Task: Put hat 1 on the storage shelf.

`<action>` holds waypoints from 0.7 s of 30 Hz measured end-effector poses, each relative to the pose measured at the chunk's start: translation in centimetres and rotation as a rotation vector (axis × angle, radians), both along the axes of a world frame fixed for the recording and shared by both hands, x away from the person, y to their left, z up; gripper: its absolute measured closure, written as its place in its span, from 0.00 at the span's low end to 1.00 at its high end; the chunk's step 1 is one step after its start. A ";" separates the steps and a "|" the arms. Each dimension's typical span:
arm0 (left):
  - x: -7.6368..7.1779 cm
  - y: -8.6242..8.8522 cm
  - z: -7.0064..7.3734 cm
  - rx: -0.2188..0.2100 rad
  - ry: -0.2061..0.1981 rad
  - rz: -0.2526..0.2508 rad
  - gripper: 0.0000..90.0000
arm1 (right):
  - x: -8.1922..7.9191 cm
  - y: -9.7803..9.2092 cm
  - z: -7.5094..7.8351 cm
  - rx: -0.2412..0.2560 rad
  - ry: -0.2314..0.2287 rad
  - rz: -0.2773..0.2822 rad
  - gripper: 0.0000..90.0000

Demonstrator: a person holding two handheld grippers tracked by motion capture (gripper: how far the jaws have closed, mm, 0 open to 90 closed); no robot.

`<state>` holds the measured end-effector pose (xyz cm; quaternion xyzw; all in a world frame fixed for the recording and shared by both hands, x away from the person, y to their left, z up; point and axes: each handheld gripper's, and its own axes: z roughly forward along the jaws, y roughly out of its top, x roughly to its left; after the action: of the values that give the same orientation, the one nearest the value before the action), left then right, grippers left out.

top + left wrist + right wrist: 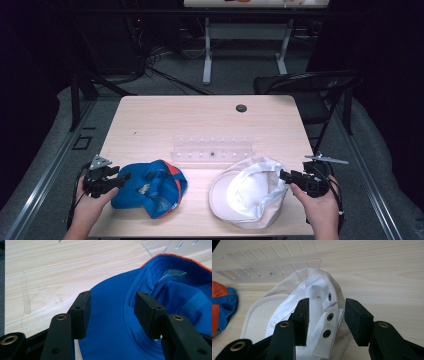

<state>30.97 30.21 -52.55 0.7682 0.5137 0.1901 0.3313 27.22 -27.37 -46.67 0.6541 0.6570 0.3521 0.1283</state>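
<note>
Two caps on the surface (pixel 150 120), one set of tongs at each.

The left tongs (pixel 121 177) stand released over the brim of the blue cap (pixel 150 187), which lies at the near left. A clear plastic rack (pixel 212 149) sits behind and between the caps. The white cap (pixel 247 192) lies upside down at the near right, and the right tongs (pixel 285 175) gape around its snap strap (pixel 327 332), not clenched.
</note>
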 end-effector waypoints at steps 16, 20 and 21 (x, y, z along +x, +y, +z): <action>-0.2 -0.3 0.2 -0.018 -0.003 -0.015 0.55 | 1.8 1.2 1.2 -0.083 0.114 0.103 0.56; -0.2 -0.3 0.3 -0.017 -0.003 -0.016 0.55 | 2.3 1.3 1.7 -0.086 0.135 0.112 0.55; -0.2 -0.3 0.3 -0.017 -0.003 -0.016 0.55 | 2.4 1.2 1.8 -0.095 0.134 0.114 0.55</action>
<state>30.79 29.93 -52.28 0.7692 0.5087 0.1841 0.3402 29.61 -26.16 -44.84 0.6310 0.7161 0.2829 0.0948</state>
